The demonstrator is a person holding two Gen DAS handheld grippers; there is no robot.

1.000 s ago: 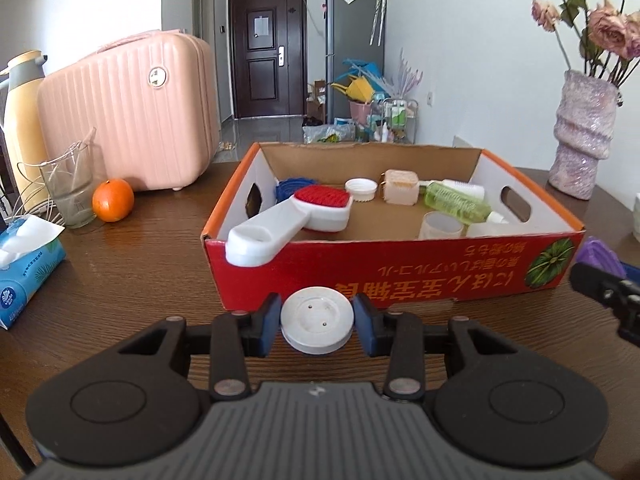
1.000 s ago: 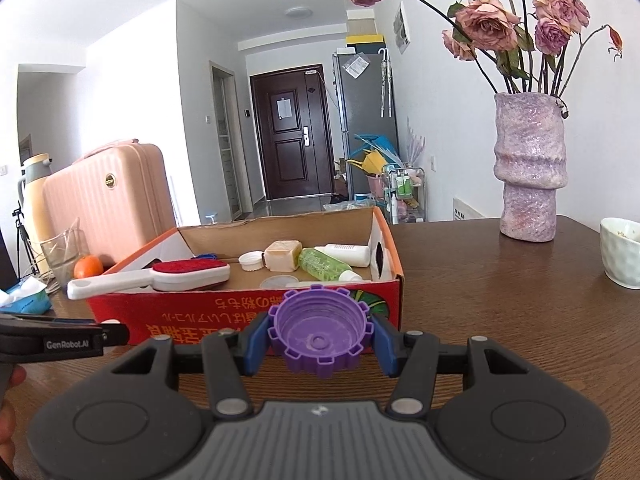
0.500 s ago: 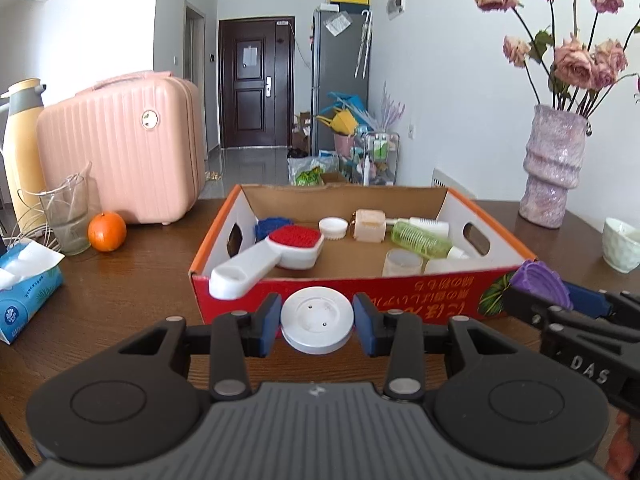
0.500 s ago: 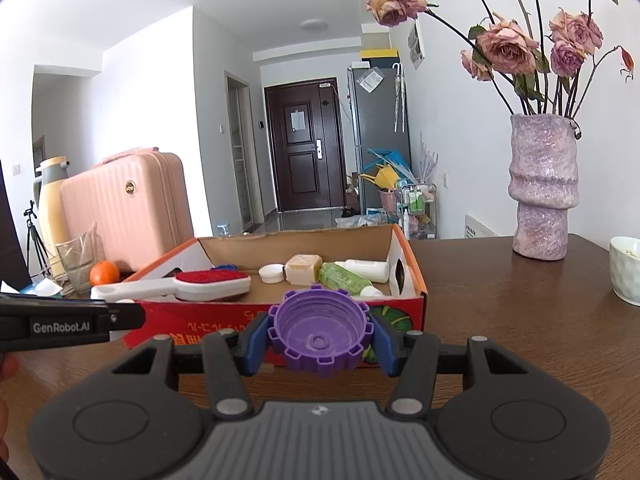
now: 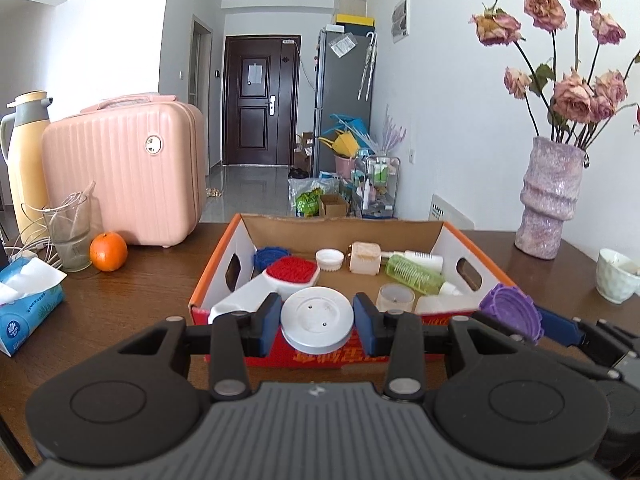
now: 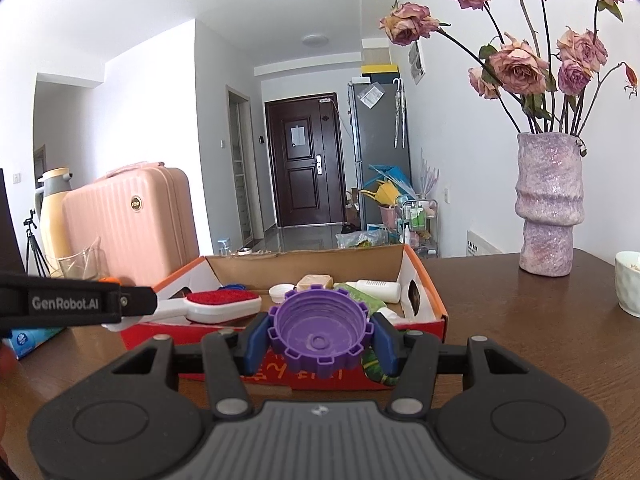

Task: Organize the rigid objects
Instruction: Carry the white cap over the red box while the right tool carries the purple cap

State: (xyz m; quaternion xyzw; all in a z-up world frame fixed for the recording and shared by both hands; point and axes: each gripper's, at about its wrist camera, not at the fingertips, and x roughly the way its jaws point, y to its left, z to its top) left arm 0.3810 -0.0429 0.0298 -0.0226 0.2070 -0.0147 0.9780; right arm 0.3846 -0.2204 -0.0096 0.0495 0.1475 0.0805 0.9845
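Observation:
My left gripper (image 5: 317, 322) is shut on a white round lid (image 5: 317, 323), held above the near wall of the red cardboard box (image 5: 224, 264). My right gripper (image 6: 320, 334) is shut on a purple ribbed cap (image 6: 320, 334), held over the box's (image 6: 426, 280) near right corner; the cap also shows in the left wrist view (image 5: 510, 314). Inside the box lie a red-and-white brush (image 5: 286, 274), a blue lid (image 5: 266, 256), a small white cap (image 5: 329, 259), a beige block (image 5: 363, 258), a green bottle (image 5: 414, 272) and a clear cup (image 5: 396, 298).
On the brown table stand a pink suitcase (image 5: 124, 172), a yellow thermos (image 5: 24, 152), a glass (image 5: 70, 230), an orange (image 5: 108, 251) and a tissue pack (image 5: 28, 300) at left. A purple flower vase (image 5: 550, 196) and a white cup (image 5: 616, 280) stand at right.
Both grippers have risen and moved toward the box with their caps still held. The right gripper has come closer to the left one, over the box's right front corner.

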